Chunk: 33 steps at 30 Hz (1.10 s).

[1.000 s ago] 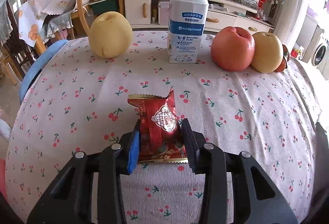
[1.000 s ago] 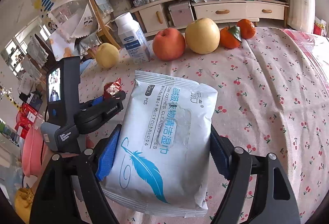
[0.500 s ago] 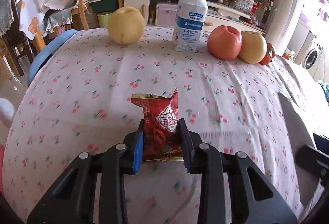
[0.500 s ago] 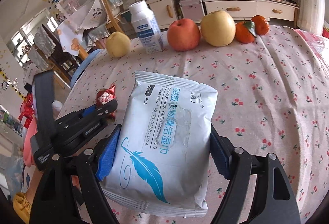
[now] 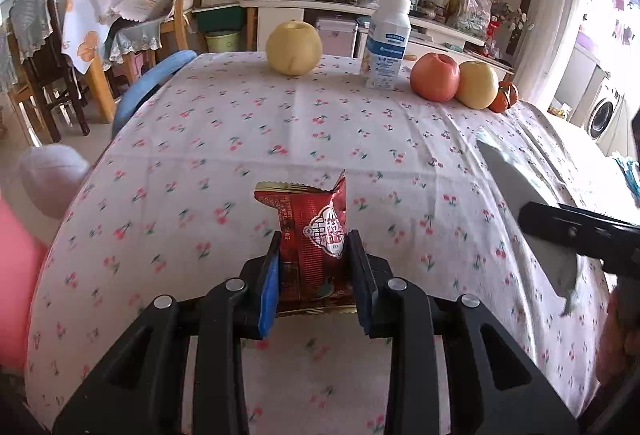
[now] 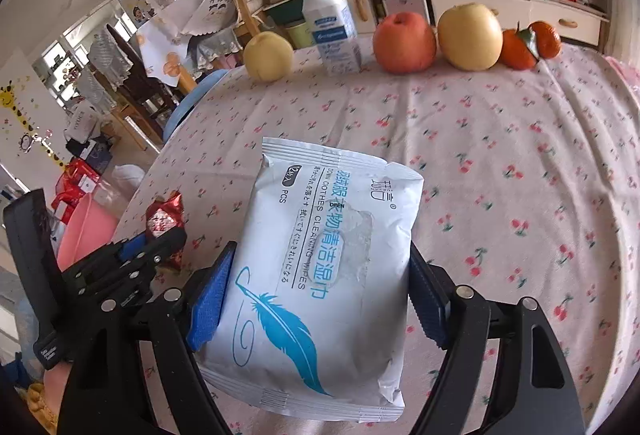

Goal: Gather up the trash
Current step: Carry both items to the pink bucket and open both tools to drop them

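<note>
My left gripper [image 5: 314, 255] is shut on a red snack wrapper [image 5: 310, 231] and holds it above the cherry-print tablecloth [image 5: 240, 139]. The wrapper also shows in the right wrist view [image 6: 164, 221], at the left, in the left gripper [image 6: 154, 247]. My right gripper [image 6: 320, 271] is shut on a white wet-wipes pack [image 6: 324, 263] with a blue feather print, held above the table. The pack's edge shows at the right of the left wrist view [image 5: 516, 187].
Along the table's far edge stand a yellow pear [image 5: 294, 47], a white milk bottle [image 5: 388, 43], a red apple [image 5: 435, 76], a second pear [image 5: 478, 84] and oranges [image 6: 532, 43]. A pink bin [image 6: 86, 231] stands left of the table. Chairs [image 5: 36, 47] stand beyond.
Both grippers have lifted and drawn back from the far edge with their loads. The left gripper closed tighter on the wrapper and raised it off the cloth.
</note>
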Available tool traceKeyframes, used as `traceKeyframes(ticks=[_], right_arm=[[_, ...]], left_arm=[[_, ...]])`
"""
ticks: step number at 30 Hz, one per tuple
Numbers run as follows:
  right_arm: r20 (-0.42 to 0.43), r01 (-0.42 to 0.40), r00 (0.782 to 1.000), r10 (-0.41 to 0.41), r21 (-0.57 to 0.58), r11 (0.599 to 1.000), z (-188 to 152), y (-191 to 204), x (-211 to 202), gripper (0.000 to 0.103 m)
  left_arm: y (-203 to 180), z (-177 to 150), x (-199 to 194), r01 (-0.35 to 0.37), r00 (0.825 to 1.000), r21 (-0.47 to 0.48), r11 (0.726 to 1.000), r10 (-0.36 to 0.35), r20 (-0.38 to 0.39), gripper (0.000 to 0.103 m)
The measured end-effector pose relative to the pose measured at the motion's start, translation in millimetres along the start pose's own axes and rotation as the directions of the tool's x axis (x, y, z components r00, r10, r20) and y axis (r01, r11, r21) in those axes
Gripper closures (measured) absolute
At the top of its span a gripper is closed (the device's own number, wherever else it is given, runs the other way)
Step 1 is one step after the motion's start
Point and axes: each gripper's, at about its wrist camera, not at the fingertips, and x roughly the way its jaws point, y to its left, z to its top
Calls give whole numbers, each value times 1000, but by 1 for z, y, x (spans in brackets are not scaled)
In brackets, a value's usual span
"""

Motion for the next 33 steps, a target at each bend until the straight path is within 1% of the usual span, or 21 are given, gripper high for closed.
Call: traceKeyframes(ticks=[8,15,20,24,30,33], right_arm=[[-10,-44,999,44,-9,999,-7,10,4,25],[-7,-82,997,82,-47,996,-15,33,3,25],[-7,-118,993,118,-54,991,-20,50,0,25],[-8,-117,993,117,-73,990,-24,66,0,25],[-4,-121,993,121,-80,989,-25,90,1,25],[10,-125,992,126,-105,987,-24,113,0,25]], left_arm=[[19,-12,-22,17,999,-18,1000,-16,39,70],[32,-15,-34,41,997,-38,998,-38,69,70],[46,-14,-45,44,995,-61,997,-38,97,70],[61,-12,-54,51,992,-92,994,-40,121,70],[88,-8,-72,45,986,-142,989,-21,163,70],[105,-6,-83,29,983,-166,986,2,185,70]])
